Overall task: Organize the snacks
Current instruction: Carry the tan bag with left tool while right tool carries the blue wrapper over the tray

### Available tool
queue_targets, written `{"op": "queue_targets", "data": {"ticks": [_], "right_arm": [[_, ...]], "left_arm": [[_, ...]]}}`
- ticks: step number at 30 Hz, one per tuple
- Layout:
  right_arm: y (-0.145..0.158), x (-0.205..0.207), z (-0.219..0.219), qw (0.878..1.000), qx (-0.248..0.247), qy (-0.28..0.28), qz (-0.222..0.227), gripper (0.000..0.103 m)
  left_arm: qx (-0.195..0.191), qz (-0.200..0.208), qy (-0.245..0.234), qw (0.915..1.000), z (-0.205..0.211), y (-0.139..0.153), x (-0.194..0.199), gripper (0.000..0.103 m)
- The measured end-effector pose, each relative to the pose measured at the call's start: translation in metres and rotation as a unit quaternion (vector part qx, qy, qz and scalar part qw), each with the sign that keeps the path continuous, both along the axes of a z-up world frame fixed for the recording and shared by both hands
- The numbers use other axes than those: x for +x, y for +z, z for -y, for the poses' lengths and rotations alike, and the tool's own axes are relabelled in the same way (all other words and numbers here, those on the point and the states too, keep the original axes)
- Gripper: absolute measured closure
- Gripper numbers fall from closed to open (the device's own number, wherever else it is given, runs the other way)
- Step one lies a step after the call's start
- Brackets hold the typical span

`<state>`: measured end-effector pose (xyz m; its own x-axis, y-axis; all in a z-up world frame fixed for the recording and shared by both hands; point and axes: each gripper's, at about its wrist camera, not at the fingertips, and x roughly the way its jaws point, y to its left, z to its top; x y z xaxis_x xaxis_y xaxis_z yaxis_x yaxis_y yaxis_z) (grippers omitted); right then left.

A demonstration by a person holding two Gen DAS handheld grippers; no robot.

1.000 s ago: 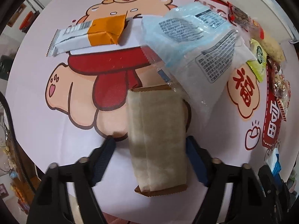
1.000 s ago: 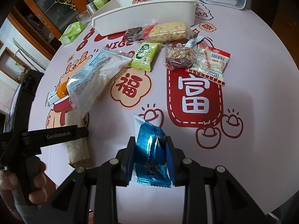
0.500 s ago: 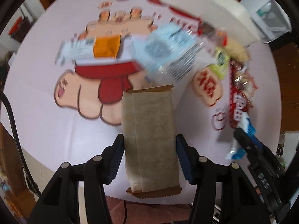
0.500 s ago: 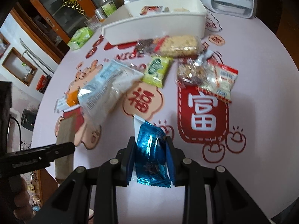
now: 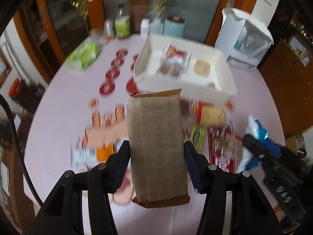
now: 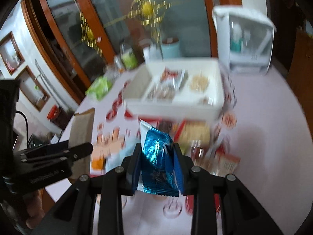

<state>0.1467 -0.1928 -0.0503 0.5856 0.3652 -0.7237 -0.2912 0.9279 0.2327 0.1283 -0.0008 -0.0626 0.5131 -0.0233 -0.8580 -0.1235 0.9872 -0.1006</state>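
Now both grippers are carrying snacks lifted off the table (image 5: 58,101) (left gripper (image 5: 156,162) clamping the brown packet (image 5: 156,143), right gripper (image 6: 157,164) the blue wrapper (image 6: 156,156)) toward the far white bin (image 5: 225,90).

Loose snack packets (image 5: 207,115) crowd your path to the white bin (image 5: 183,90); bare tablecloth (image 6: 264,121) stays open rightward.

I see the bin (image 5: 230,87) far across the table (image 5: 64,105), snacks (image 5: 172,68) in it, loose packets (image 5: 212,115) before it, bottles (image 5: 122,26) behind, a bag (image 5: 84,57) to its left.
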Motion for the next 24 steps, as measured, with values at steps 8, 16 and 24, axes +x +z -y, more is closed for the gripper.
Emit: {"op": "queue_targets", "data": {"ticks": [8, 16, 24], "right_arm": [[0.043, 0.074, 0.013, 0.998, 0.002, -0.048, 0.052, 0.072], [0.033, 0.140, 0.007, 0.996, -0.025, -0.076, 0.047, 0.072], [0.005, 0.175, -0.010, 0.995, -0.069, -0.062, 0.030, 0.056]], "left_arm": [[0.044, 0.069, -0.013, 0.9965, 0.009, 0.046, 0.090, 0.049], [0.074, 0.089, -0.018, 0.9931, 0.015, 0.050, 0.164, 0.049], [0.075, 0.081, -0.025, 0.9936, 0.016, 0.022, 0.206, 0.018]]}}
